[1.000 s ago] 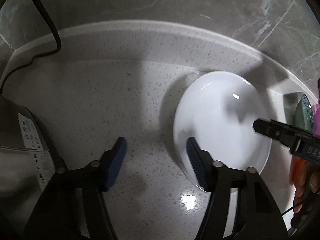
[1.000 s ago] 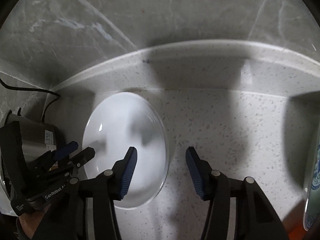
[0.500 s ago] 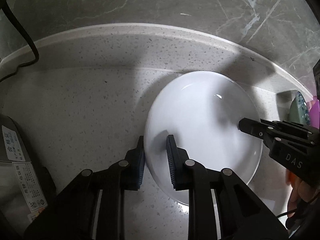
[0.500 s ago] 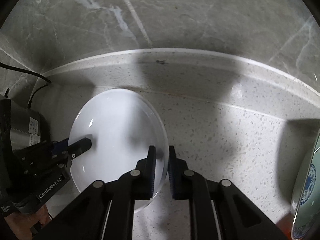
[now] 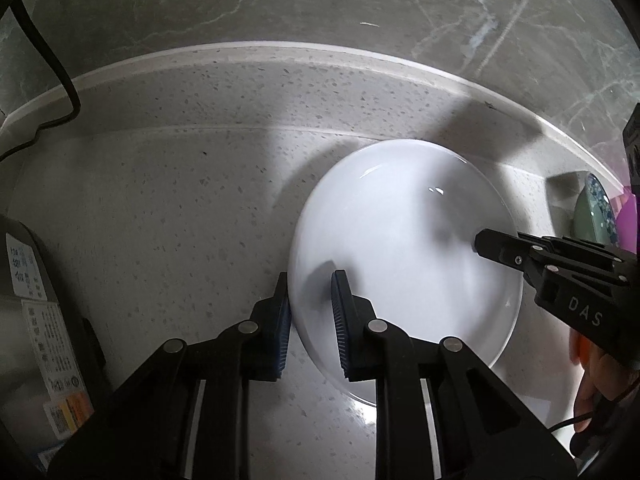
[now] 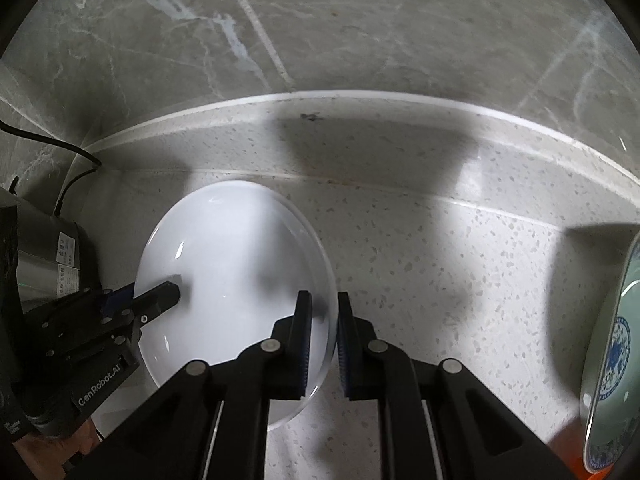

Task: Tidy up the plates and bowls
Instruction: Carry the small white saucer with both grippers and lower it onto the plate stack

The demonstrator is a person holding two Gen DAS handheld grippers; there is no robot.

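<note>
A plain white plate (image 5: 404, 240) lies over the speckled countertop (image 5: 160, 208), close to the back ledge; it also shows in the right wrist view (image 6: 232, 264). My left gripper (image 5: 310, 300) is shut on the plate's left rim, one finger inside and one outside. My right gripper (image 6: 322, 320) is shut on the plate's right rim in the same way. Each gripper shows in the other's view, the right gripper (image 5: 480, 242) at the plate's right and the left gripper (image 6: 168, 294) at its left.
A green plate with a blue pattern (image 6: 612, 352) stands on edge at the far right, also seen in the left wrist view (image 5: 596, 216). A steel appliance with labels (image 5: 28, 304) and its black cord (image 5: 60, 80) sit at the left. A marble wall (image 6: 320, 32) rises behind the ledge.
One second ago both grippers were open around the plate's rims. They closed on the rims half a second ago and still hold them; the plate has shifted slightly in view.
</note>
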